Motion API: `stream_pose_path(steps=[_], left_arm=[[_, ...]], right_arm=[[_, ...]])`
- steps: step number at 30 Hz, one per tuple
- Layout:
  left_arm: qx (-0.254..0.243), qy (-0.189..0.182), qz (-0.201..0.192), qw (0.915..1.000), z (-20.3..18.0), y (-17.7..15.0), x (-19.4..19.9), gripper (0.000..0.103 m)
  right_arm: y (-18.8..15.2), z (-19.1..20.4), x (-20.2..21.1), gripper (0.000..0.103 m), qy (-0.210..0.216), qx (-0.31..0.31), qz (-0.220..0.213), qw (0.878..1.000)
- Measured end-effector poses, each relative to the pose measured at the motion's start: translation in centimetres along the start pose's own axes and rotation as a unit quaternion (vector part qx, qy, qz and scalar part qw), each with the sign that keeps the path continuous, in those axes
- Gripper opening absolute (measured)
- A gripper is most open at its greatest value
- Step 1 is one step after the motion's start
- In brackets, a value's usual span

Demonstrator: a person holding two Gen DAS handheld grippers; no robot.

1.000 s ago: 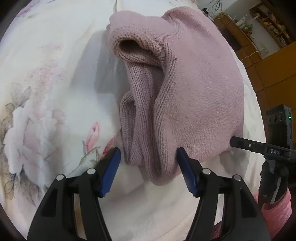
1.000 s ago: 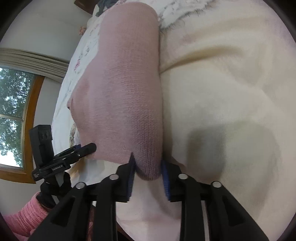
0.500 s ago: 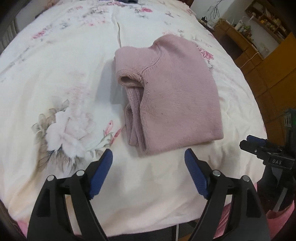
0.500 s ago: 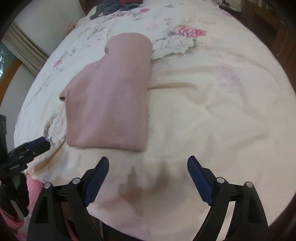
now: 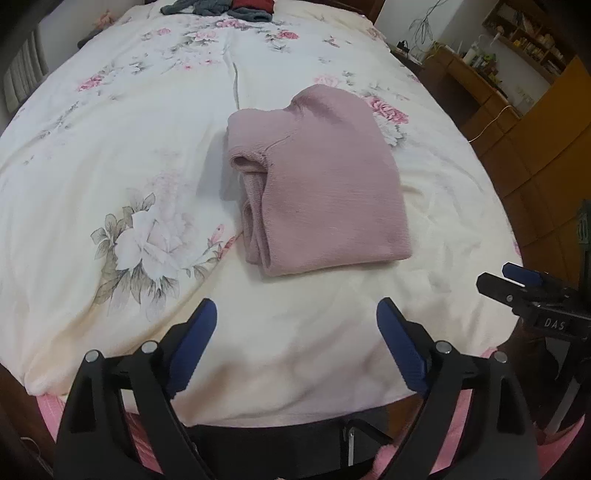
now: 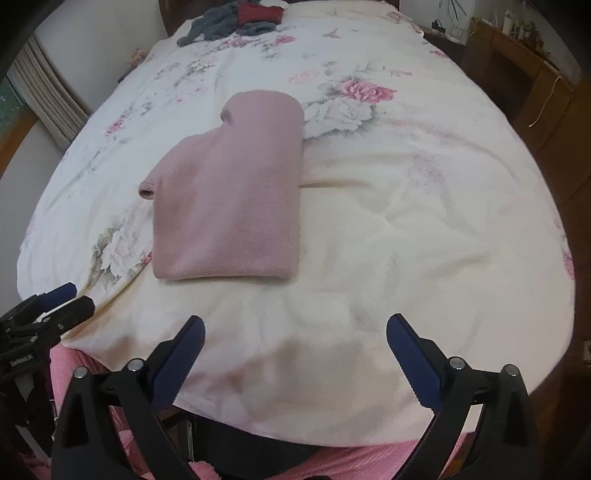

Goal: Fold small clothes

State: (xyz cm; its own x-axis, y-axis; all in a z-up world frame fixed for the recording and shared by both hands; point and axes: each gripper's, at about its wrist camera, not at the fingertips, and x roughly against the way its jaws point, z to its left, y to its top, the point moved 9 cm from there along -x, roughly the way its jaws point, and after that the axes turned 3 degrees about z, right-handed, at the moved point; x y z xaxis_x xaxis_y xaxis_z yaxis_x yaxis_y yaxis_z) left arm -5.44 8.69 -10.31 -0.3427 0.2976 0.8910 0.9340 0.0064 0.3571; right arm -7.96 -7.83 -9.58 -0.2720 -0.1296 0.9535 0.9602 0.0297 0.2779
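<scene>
A folded pink knit sweater [image 5: 321, 184] [image 6: 236, 199] lies flat on the flowered bedspread [image 5: 129, 155] [image 6: 424, 221], its stacked layers showing along its left edge. My left gripper [image 5: 295, 332] hangs open above the bed's near edge, well short of the sweater, nothing between its blue pads. My right gripper [image 6: 295, 347] is also open and empty, back from the sweater's near hem. Each gripper shows at the side of the other's view: the right gripper [image 5: 524, 284] and the left gripper [image 6: 48, 306].
A heap of grey and red clothes [image 6: 236, 18] [image 5: 221, 7] lies at the far end of the bed. Wooden furniture [image 5: 517, 122] stands along the right side. A curtain [image 6: 44, 96] hangs at the left. Pink fabric [image 6: 332, 458] shows below the bed's near edge.
Both grippers let go of the sweater's near hem, opened wide and pulled back and up from the bed. The sweater now rests folded on the bedspread.
</scene>
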Motion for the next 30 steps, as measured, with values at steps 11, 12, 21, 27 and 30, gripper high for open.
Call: stream_pose_path(steps=[11,12,21,27,30], left_arm=[[-0.007,0.023,-0.014,0.9996,-0.4,-0.9,2.3,0.089],[-0.010,0.025,-0.016,0.9995,-0.5,-1.0,2.5,0.089],[-0.019,0.035,-0.031,0.9987,-1.3,-0.9,3.9,0.089],[-0.019,0.039,-0.033,0.9985,-1.2,-0.7,4.0,0.089],[-0.019,0.044,-0.029,0.9984,-1.2,-0.8,3.8,0.089]], right_arm=[[-0.1,2.1,3.3,0.099,-0.050,0.029,-0.033,0.998],[-0.1,2.2,3.6,0.099,-0.048,0.029,-0.036,0.998],[0.6,2.1,5.3,0.099,-0.067,0.031,-0.058,0.996],[0.4,1.8,4.7,0.099,-0.065,0.027,-0.050,0.996],[0.2,1.8,4.4,0.099,-0.061,0.022,-0.043,0.997]])
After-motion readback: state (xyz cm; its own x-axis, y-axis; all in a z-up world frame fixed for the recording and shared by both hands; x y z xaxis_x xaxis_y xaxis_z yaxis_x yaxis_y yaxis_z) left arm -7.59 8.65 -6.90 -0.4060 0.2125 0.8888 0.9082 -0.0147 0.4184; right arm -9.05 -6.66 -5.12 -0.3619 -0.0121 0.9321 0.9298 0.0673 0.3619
